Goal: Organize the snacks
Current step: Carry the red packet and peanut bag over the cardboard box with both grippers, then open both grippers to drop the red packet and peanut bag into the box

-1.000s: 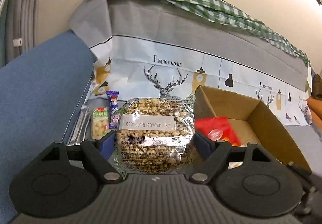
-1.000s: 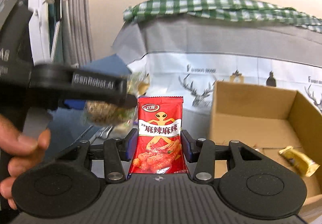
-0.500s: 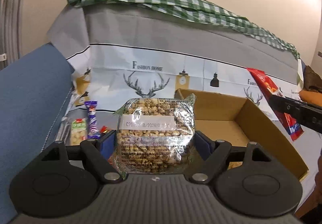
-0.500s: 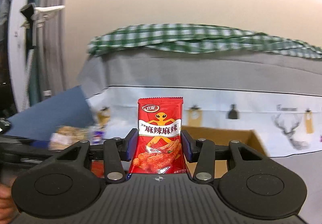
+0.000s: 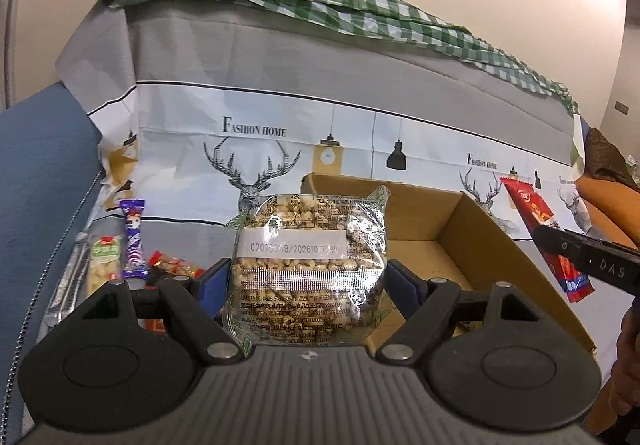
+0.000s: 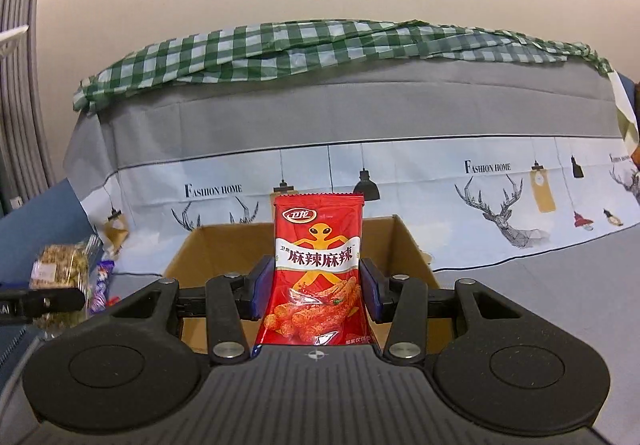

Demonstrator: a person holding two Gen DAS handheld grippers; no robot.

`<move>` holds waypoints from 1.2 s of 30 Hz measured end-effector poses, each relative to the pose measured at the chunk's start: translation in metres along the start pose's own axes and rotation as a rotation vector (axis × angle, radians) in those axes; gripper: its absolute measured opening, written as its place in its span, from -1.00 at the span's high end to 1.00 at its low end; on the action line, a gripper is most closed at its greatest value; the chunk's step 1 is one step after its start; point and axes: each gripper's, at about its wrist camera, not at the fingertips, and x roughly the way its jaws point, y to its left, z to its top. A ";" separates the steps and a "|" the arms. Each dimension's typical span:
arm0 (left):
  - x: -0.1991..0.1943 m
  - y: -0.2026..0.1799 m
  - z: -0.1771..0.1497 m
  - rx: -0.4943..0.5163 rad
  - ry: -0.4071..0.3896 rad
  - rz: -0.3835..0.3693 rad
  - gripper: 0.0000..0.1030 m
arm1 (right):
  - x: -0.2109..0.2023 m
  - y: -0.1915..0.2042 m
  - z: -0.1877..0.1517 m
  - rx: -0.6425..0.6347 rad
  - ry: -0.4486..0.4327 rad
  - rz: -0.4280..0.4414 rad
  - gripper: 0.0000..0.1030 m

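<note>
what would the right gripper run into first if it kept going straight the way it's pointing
Probably the cardboard box: the right gripper, shut on the red snack packet, points at the box's open top, so the packet would likely meet its inside or far wall first. Depth is unclear.

Matte black plastic left gripper (image 5: 307, 285) with a ribbed grey-black housing, two round hub discs, triangular cut-outs in the linkage arms, silver pivot screws and blue finger pads (image 5: 404, 285). Same build on the black right gripper (image 6: 316, 289): ribbed deck, small crosshair mark at its front edge, silver screws, blue pads (image 6: 262, 287). White lettering "DAS" along one side bar.
</note>
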 end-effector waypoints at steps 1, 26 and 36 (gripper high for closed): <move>0.001 -0.001 0.000 -0.001 0.000 -0.001 -0.64 | -0.003 0.000 -0.002 -0.008 0.000 0.000 0.08; 0.005 -0.012 0.000 0.003 -0.013 -0.037 -0.65 | -0.003 -0.009 -0.005 -0.019 0.012 -0.011 0.08; 0.001 -0.052 -0.004 0.101 -0.100 -0.177 -0.65 | -0.001 -0.005 -0.004 -0.031 0.010 -0.015 0.08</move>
